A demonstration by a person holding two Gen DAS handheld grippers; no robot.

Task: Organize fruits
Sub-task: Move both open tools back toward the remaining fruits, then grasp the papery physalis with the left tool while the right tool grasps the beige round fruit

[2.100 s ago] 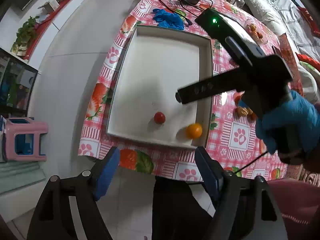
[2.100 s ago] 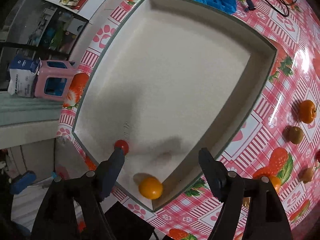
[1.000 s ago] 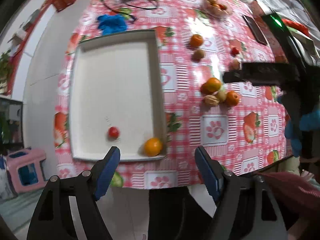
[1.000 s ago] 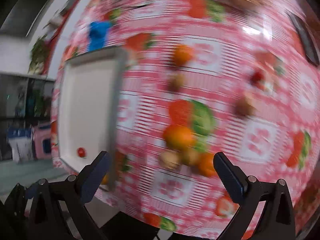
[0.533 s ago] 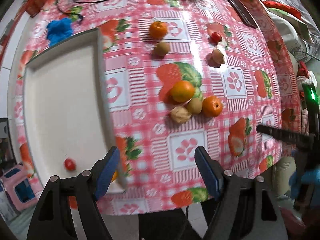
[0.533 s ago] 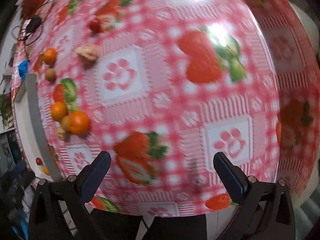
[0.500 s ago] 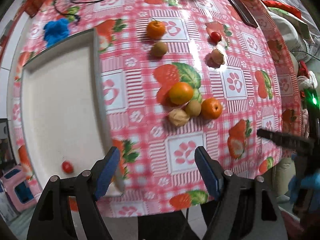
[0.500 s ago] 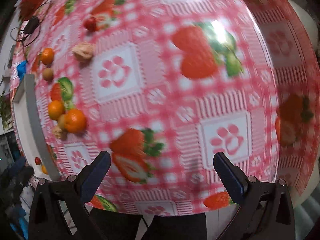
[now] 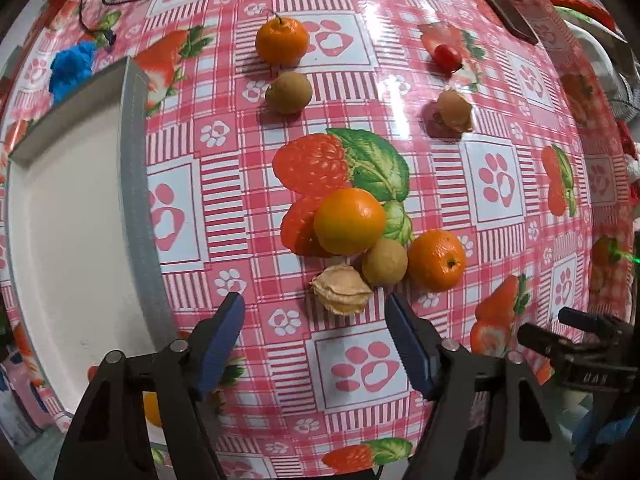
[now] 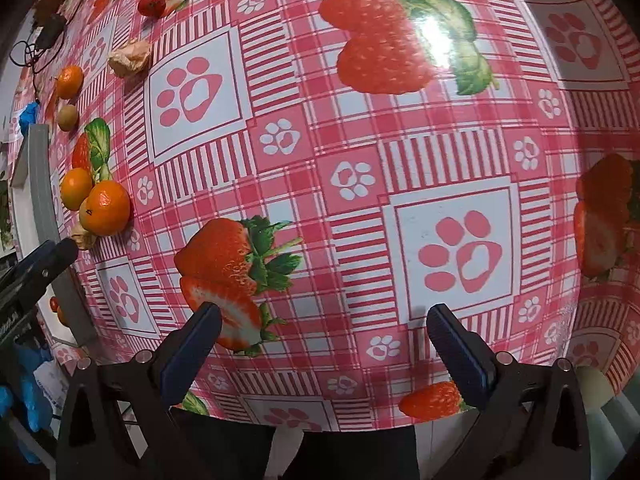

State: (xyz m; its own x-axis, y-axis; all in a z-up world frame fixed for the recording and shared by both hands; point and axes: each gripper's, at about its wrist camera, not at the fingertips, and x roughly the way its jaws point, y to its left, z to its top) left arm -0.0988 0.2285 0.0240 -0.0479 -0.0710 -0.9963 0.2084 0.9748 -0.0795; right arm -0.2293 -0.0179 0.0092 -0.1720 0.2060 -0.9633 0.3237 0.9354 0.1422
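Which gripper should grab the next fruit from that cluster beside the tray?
Left. The left gripper hangs just short of the husked fruit, jaws closing with nothing between them. The right gripper sits over bare tablecloth, cluster far aside.

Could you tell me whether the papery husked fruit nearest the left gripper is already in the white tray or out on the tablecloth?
Out. The husked fruit lies on the tablecloth, right of the white tray, touching a small tan fruit.
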